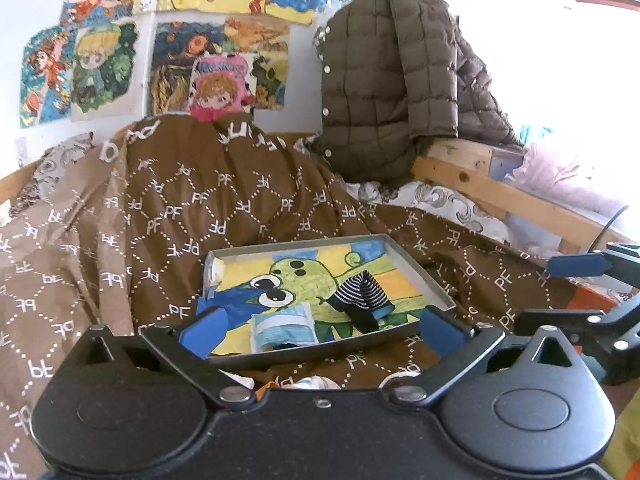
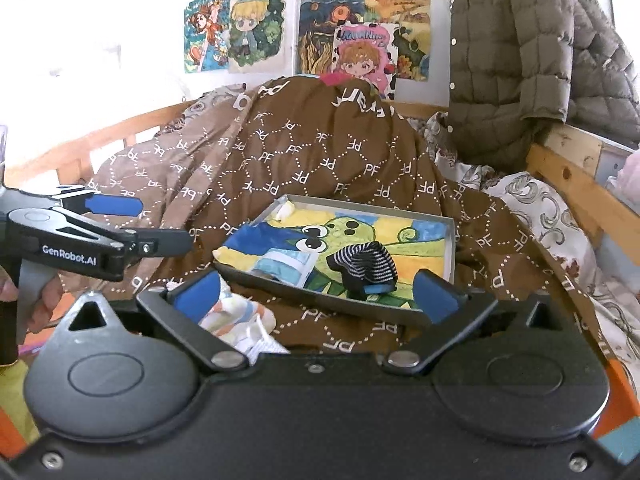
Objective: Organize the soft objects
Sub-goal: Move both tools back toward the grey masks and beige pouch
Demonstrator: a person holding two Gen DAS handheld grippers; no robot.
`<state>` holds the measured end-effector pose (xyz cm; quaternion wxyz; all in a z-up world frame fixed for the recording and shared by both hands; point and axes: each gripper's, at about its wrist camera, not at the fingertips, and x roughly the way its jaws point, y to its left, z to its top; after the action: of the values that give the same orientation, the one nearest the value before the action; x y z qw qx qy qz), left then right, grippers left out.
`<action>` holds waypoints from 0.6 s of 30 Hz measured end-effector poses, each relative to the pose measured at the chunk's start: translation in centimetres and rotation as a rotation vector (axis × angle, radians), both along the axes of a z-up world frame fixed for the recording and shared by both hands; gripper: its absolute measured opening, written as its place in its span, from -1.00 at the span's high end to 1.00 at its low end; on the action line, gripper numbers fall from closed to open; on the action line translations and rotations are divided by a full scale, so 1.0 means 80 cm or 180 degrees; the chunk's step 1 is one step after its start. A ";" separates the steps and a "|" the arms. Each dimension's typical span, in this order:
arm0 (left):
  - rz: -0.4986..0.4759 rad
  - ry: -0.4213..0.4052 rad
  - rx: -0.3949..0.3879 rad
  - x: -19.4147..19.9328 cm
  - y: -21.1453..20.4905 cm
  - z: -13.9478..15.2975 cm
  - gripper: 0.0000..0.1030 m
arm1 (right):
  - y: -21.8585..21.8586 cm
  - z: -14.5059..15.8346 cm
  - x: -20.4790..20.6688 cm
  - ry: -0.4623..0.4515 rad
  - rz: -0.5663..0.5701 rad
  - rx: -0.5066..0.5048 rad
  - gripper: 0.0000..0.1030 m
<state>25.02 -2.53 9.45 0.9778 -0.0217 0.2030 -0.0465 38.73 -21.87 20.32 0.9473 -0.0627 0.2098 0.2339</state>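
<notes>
Hovering just short of the tray's near rim, the left gripper (image 1: 322, 326) has its blue pads spread wide and grips nothing; the right gripper (image 2: 316, 286) is spread just as wide and equally empty, with a pale sock with orange and blue patches (image 2: 236, 316) lying on the quilt right by its left pad. That sock, not yet in the tray, looks like the next candidate.

The shallow grey tray (image 1: 424, 276) rests on a brown quilt (image 1: 160, 216) and already contains 2 soft items — a navy-and-white striped sock (image 1: 360, 294) bunched up at the right, and a light blue-and-white folded sock (image 1: 284, 326) at the near edge.

All 3 are likely light, limp and compressible, so they should not slip or break; pinching a thick fold in the middle seems safer than a loose cuff, which would dangle.

Readable writing: "PF" repeated across the quilt, and "GenRobot.AI" on the left gripper's side in the right wrist view. A quilted olive jacket (image 1: 384, 80) hangs behind.
</notes>
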 end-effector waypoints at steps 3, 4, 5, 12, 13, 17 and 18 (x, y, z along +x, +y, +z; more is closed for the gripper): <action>0.0025 -0.0082 0.0012 -0.017 -0.003 -0.001 -0.98 | -0.009 0.003 -0.032 -0.0003 -0.0028 0.0015 -0.97; 0.0025 -0.0108 0.0011 -0.022 -0.004 -0.002 -0.99 | -0.013 0.002 -0.038 0.0000 -0.0037 0.0017 -0.97; 0.0024 -0.0125 0.0010 -0.026 -0.006 -0.003 -0.99 | -0.015 0.003 -0.048 0.0002 -0.0048 0.0018 -0.97; -0.0052 -0.0130 -0.0030 -0.055 -0.016 -0.014 -0.99 | -0.044 -0.005 -0.096 0.0046 -0.0157 0.0136 -0.97; -0.0071 -0.0130 -0.0031 -0.059 -0.018 -0.016 -0.99 | -0.048 -0.008 -0.100 0.0050 -0.0175 0.0155 -0.97; -0.0188 -0.0095 0.0012 -0.074 -0.027 -0.027 -0.99 | -0.061 -0.017 -0.119 0.0064 -0.0266 0.0217 -0.97; -0.0225 -0.0088 0.0035 -0.078 -0.029 -0.030 -0.99 | -0.064 -0.021 -0.126 0.0065 -0.0295 0.0220 -0.97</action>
<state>18.75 -4.85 7.02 0.9784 -0.0084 0.1903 -0.0802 28.64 -27.01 18.66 0.9565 -0.0177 0.2139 0.1975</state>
